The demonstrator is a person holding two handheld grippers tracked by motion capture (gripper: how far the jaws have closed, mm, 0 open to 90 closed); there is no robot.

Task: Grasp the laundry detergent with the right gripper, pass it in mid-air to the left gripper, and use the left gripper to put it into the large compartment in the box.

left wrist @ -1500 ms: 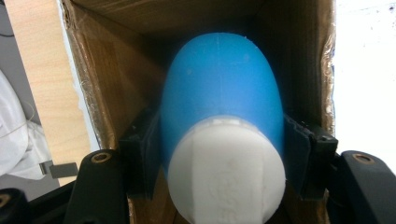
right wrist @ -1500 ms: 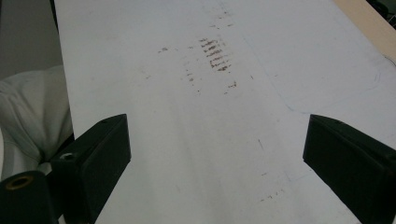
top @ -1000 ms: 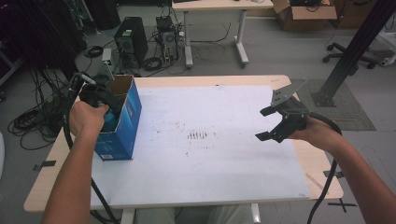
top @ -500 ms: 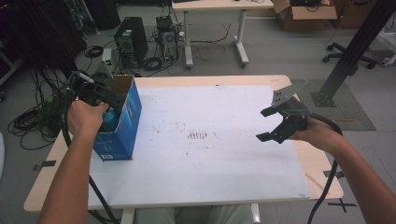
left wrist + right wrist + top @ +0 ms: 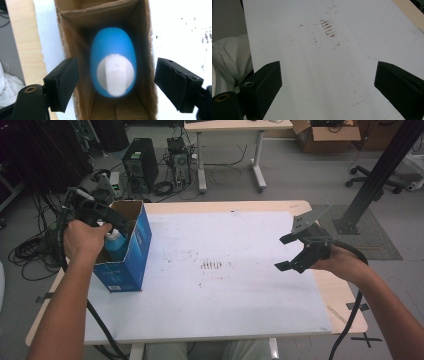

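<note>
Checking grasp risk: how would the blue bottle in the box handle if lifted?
The blue bottle looks smooth and rounded, so probably slippery between pads. It seems plastic, likely stiff and light. The snug cardboard box should keep it from tipping.

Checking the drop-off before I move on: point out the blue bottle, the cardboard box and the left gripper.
blue bottle (image 5: 112,47), left gripper view, on its blue shoulder.
cardboard box (image 5: 134,251), high view, on its blue outer side.
left gripper (image 5: 115,80), left gripper view, midway between its open jaws.
</note>
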